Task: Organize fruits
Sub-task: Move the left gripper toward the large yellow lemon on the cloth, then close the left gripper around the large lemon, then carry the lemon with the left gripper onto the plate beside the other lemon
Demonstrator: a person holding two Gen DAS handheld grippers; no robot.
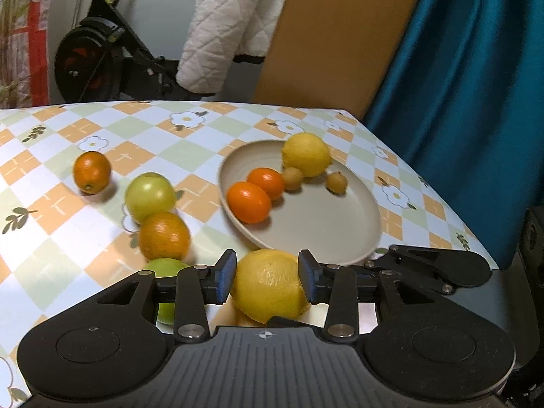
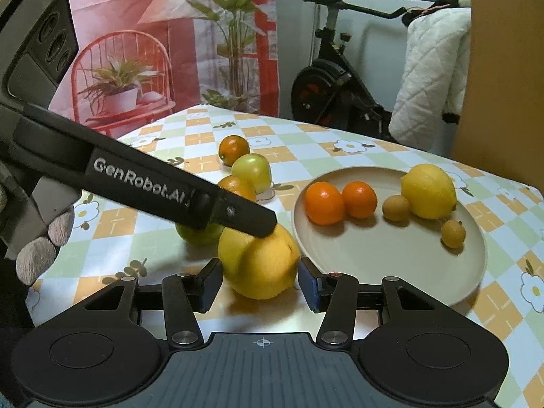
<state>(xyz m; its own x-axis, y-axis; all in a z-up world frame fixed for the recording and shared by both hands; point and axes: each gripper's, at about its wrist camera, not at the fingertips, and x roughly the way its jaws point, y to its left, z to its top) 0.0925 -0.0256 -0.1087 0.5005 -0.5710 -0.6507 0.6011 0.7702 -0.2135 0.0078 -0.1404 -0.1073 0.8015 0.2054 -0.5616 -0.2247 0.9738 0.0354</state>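
1. Left wrist view shows our left claw (image 1: 267,278) with its fingers on either side of a big lemon (image 1: 270,287) that sits on the checkered tablecloth (image 1: 51,224), just in front of the beige plate (image 1: 326,227). The blue pads sit at the lemon's sides; we cannot tell whether they press on it or merely flank it.
2. Right wrist view shows our right claw (image 2: 260,284) partly spread around the same lemon (image 2: 258,265), with a small gap at each pad, so nothing is pinched. The left claw's finger (image 2: 238,214) lies across the lemon's top.
3. On the plate lie two oranges (image 1: 248,202) (image 1: 266,182), a second lemon (image 1: 306,154) and two small brown fruits (image 1: 292,178) (image 1: 336,182).
4. Loose on the cloth are an orange (image 1: 91,171), a green apple (image 1: 149,197), another orange (image 1: 164,236) and a green fruit (image 1: 166,268) partly hidden behind the left claw.
5. Only the right view shows a gloved hand (image 2: 44,244) holding the left claw; only the left view shows the blue curtain (image 1: 459,85).
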